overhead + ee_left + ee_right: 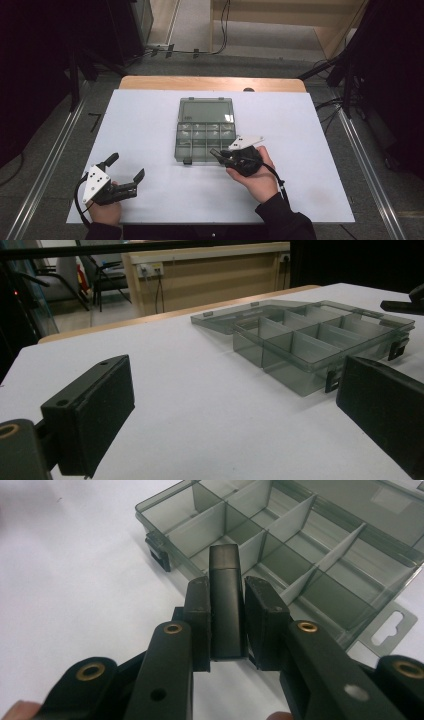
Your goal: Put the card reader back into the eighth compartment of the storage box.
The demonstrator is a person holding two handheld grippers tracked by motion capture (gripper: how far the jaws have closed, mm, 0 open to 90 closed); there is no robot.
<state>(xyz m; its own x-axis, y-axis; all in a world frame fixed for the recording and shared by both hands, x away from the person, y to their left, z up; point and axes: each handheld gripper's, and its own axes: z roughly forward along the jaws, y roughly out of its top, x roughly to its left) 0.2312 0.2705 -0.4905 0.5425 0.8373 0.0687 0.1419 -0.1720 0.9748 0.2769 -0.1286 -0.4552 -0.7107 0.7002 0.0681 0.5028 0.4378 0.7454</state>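
A smoky clear compartment box [205, 136] lies open mid-table, its lid [206, 110] folded flat behind it and its cells looking empty. My right gripper [218, 154] hovers at the box's near right corner. In the right gripper view the right gripper [228, 588] is shut on a small black rectangular block [226, 595], which stands upright over the box's front cells [260, 545]. My left gripper [127, 166] rests near the table's front left, open and holding nothing. The left gripper view has its jaws wide apart, with the box [310, 340] ahead to the right.
A white sheet covers the table [150, 125], with a wooden edge [210, 83] at the far side. Cables and dark stands sit on the floor beyond. Two black latches [331, 381] stick out from the box's front wall.
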